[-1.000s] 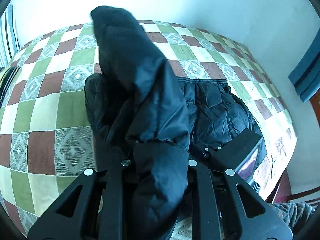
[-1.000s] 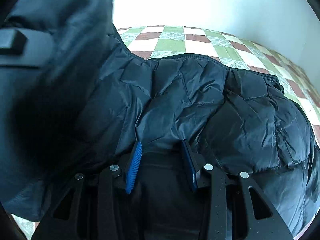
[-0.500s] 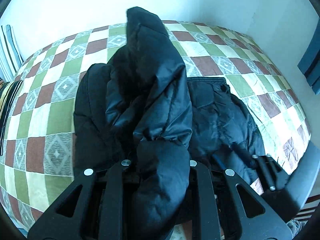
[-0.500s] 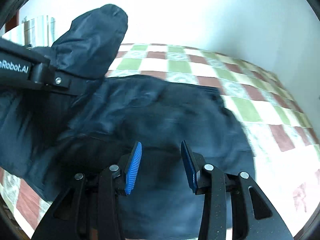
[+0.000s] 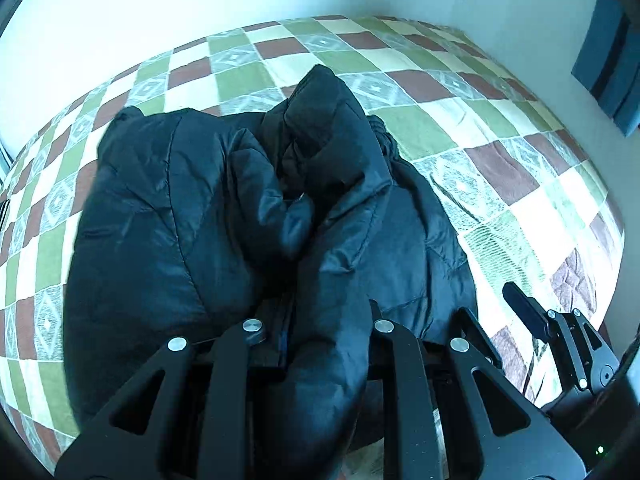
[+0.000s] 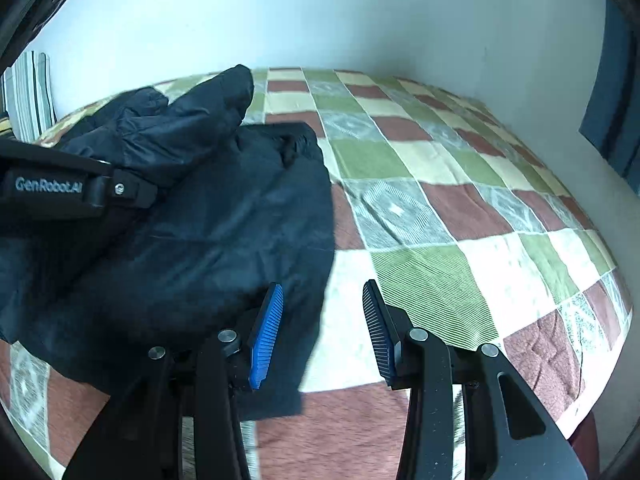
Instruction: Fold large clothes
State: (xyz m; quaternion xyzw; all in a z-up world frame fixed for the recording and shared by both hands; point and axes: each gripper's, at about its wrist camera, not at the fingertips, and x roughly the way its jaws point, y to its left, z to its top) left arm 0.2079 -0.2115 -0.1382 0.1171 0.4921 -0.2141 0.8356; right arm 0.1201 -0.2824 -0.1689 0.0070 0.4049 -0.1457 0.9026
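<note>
A black puffer jacket (image 5: 168, 216) lies bunched on the checkered bed quilt (image 5: 500, 168). My left gripper (image 5: 316, 344) is shut on a sleeve of the jacket (image 5: 336, 184), which runs from between its fingers forward over the jacket body. The sleeve hides the fingertips. In the right wrist view the jacket (image 6: 208, 232) lies at the left, with my left gripper (image 6: 120, 188) above it. My right gripper (image 6: 322, 332) is open and empty, held over the jacket's right edge and the quilt (image 6: 460, 208). It also shows at the lower right of the left wrist view (image 5: 532, 312).
The bed runs to a white wall (image 6: 320, 16) at the back and right. A blue curtain (image 6: 612, 92) hangs at the right. A striped pillow (image 6: 28, 92) sits at the far left. The bed's front edge (image 6: 588, 392) drops off at the lower right.
My left gripper lowered the raised sleeve onto the jacket body. My right gripper pulled back and to the right, off the jacket, staying open.
</note>
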